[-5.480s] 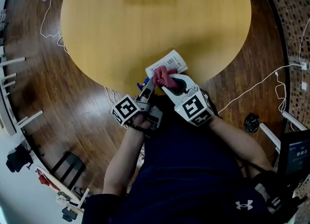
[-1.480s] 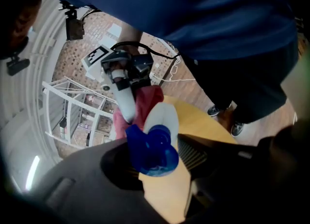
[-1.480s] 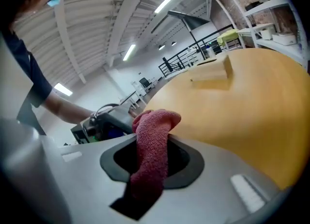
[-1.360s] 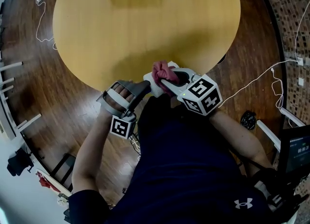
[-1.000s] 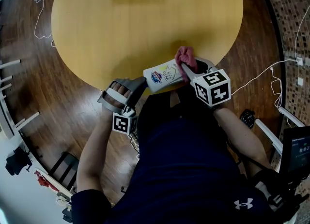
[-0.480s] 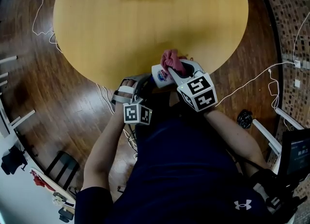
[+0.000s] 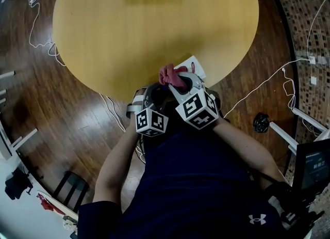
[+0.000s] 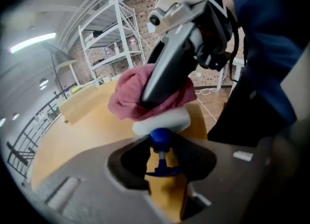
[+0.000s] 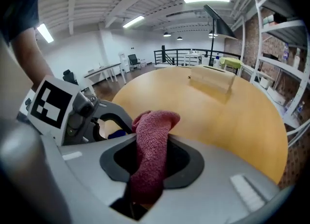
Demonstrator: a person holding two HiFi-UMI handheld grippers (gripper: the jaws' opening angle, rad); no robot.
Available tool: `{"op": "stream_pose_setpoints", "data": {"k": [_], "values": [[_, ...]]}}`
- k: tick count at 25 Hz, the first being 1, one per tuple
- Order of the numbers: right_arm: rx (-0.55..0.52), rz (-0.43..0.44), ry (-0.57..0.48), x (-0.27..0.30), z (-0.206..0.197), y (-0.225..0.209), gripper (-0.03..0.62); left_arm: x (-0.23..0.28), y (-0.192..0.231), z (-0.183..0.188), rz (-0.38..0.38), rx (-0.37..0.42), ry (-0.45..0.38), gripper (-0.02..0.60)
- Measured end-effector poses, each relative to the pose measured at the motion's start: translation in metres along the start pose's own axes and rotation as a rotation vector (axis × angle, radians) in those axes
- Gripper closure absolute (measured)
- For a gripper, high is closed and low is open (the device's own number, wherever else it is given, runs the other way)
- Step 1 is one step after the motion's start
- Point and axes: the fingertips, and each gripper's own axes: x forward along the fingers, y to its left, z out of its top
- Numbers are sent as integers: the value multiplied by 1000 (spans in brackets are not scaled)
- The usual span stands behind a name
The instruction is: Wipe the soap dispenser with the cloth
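Item 1, left: left gripper (image 8: 161,156). Jaws pinched nearly together on the thin blue pump neck (image 8: 160,140) of the soap dispenser (image 7: 190,68). That was the only grip on the bottle.

Item 2, centre: soap dispenser, white body. I held it in the air just over the near edge of the round table (image 7: 129,31), close to my chest.

Item 3, centre-right: cloth (image 9: 151,141), red, bunched. It rested on the bottle's upper side, near the shoulder.

Item 4, right: right gripper (image 9: 149,162). Jaws part-closed, clamped on the cloth, which filled the gap between them.

Risks, as I judged them:
- The pump neck is narrow and round, so pressure from the wipe could twist the bottle in the left jaws or lever it out.
- A hard push could press the pump and spill soap.
- The cloth could drag out of the right jaws.

Orientation: the long axis ran from near-left to far-right. The pump end pointed back toward me and the base pointed out over the table.
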Motion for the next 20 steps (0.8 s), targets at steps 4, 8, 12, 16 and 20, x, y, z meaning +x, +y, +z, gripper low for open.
{"op": "stream_pose_setpoints", "data": {"k": [4,8,12,16,20], "values": [[148,-116,-14,-18,-28,-58,484,0,-4,2,43,36,6,439],[215,-244,53,-31,-46,-103,484,3,-5,1,42,50,16,439],[131,-157,60,-26,-11,-45,484,5,-7,1,49,84,46,439],[24,49,116,4,-3,30,484,1,-6,-1,89,142,58,439],[141,-41,110,-2,-19,-16,485,2,-3,6,116,188,60,439]]}}
